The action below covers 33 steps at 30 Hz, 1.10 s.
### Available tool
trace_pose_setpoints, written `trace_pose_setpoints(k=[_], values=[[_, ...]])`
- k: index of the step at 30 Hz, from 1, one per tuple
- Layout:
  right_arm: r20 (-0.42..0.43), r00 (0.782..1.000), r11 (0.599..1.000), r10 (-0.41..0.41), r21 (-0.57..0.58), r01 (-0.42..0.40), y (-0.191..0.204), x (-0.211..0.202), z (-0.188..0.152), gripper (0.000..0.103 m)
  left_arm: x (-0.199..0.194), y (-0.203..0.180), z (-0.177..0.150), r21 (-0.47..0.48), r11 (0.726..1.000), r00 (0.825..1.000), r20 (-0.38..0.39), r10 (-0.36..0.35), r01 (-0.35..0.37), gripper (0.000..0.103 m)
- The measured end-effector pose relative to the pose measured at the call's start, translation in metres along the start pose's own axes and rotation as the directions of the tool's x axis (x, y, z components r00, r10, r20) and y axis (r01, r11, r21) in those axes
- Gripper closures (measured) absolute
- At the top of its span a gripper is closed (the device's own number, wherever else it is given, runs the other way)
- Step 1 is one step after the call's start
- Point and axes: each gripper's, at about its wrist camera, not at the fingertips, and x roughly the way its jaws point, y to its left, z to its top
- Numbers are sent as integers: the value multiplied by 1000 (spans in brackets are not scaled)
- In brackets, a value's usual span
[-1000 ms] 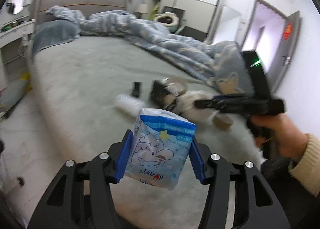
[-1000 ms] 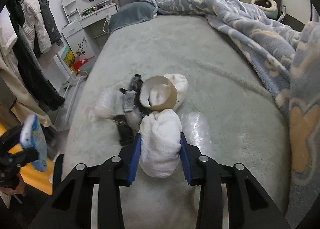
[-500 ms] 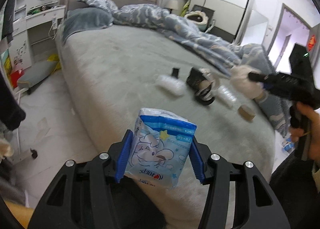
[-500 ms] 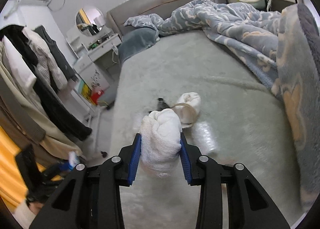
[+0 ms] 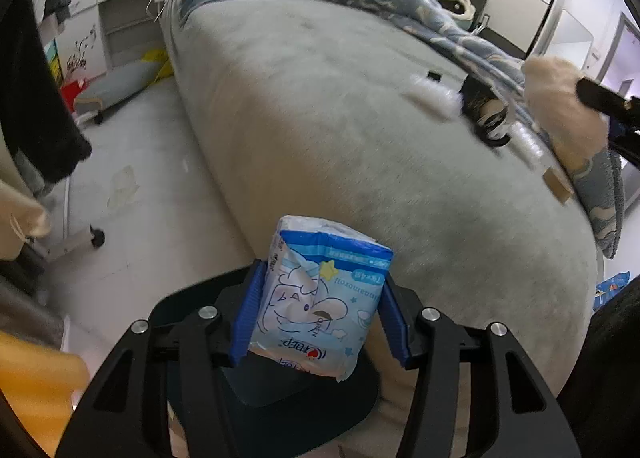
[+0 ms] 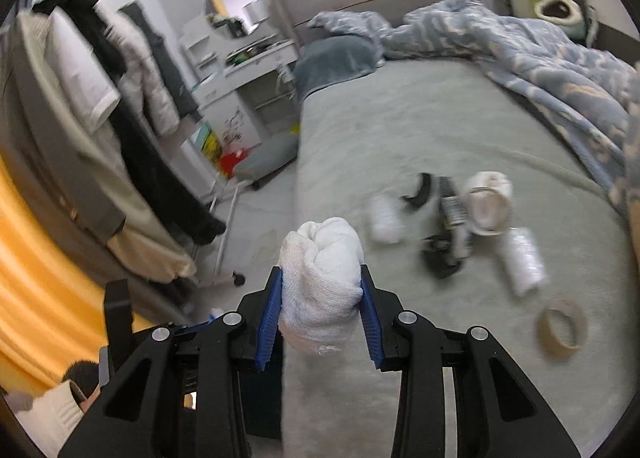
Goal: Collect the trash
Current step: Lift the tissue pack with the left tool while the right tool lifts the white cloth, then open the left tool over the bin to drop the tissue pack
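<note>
Right now the left gripper [image 5: 318, 314] is clenching a blue tissue pack [image 5: 318, 298] above a dark bin [image 5: 280, 386] beside the bed [image 5: 340, 130], while the right gripper [image 6: 320, 314] is squeezing a white rolled cloth [image 6: 320, 278] over the bed's near edge; other litter [image 6: 448, 218] is lying on the mattress.

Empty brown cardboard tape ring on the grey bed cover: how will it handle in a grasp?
The brown cardboard tape ring is an open hoop with thin walls, so it is probably very light and may crush or go oval under a firm squeeze. It lies flat on the plush grey bed cover, so it is unlikely to roll now; set on edge, it probably would.
</note>
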Motion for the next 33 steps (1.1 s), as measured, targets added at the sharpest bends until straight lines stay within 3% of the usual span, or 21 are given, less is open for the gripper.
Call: trace_pose_setpoints(k=[6, 15, 27, 33], values=[[-58, 998, 996, 19, -82, -24, 37, 25, -5, 66, 17, 24, -15, -49, 997, 993, -105, 54, -59, 46], [-99, 993, 991, 62, -109, -73, 68, 48, -11, 66, 39, 52, -36, -118, 988, 971, -229, 65, -94, 46], [-135, 983, 981, 126, -131, -143, 99, 70, -14, 66, 49, 79, -63, -156, 976, 937, -338, 90, -151, 46], [-169, 977, 975, 133, -154, -159, 109, 81, -18, 66, 47, 92, -67, -211, 970, 937, -346, 45, -124, 46]])
